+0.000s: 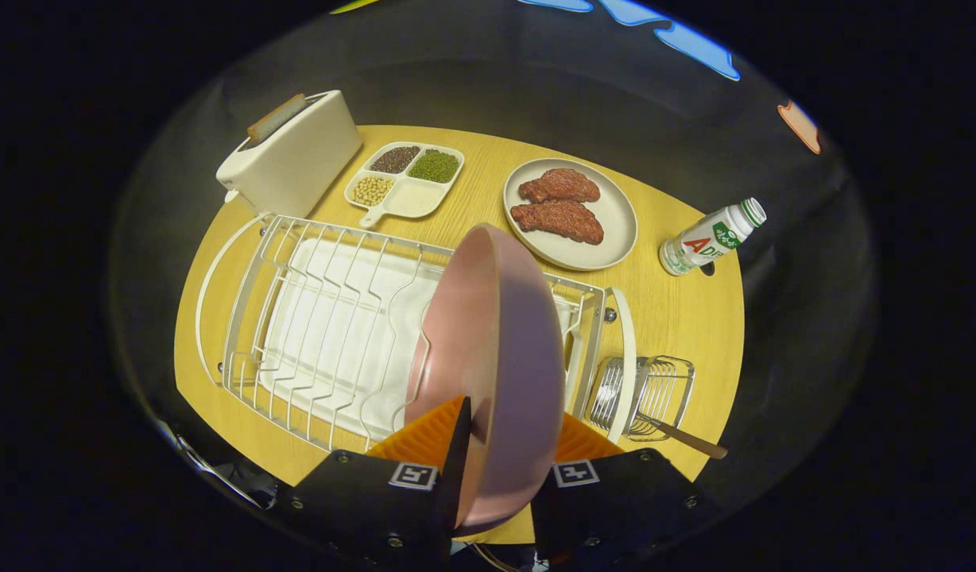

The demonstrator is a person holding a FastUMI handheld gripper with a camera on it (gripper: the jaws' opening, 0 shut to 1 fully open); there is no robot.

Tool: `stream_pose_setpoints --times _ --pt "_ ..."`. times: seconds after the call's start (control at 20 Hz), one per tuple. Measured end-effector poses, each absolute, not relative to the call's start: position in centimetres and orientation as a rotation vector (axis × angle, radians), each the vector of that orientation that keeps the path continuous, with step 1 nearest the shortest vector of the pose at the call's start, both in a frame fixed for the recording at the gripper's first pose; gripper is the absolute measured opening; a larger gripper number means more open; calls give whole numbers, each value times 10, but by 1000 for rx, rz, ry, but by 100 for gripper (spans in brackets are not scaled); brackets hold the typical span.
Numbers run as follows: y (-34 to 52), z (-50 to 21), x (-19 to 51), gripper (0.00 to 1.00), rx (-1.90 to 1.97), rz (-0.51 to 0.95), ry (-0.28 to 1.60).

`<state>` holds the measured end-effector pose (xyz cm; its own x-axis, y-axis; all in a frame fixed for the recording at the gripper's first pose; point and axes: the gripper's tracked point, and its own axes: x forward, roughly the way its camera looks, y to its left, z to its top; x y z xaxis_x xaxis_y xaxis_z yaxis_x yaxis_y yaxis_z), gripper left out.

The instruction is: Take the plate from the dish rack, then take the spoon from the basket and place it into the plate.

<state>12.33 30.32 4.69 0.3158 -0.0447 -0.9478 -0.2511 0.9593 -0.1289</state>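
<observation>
The plate [496, 357] is held on edge between the fingers of the claw [500, 445], above the dish rack [321, 318] on the surface [679, 310]. The basket [647, 389] with the spoon [691, 438] is hung at the rack's right end. Beyond the rack, a toaster [297, 155], a divided tray [404, 183], a dish of meat [571, 214] and a bottle [710, 238] are set from left to right.

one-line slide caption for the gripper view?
Gripper shut on the pink plate, held on edge over the white dish rack; spoon waits in the wire basket.
</observation>
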Motion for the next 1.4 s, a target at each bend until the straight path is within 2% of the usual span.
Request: stream_pose_setpoints --times 0.35,0.4,0.9,1.2,1.4 --pt "306 70 137 38 -434 88 1268" --pt "308 73 135 30 -435 83 1274" --pt "303 81 137 30 -478 75 1260" --pt "294 94 119 30 -348 118 1251" --pt "287 100 77 30 -103 175 1278"
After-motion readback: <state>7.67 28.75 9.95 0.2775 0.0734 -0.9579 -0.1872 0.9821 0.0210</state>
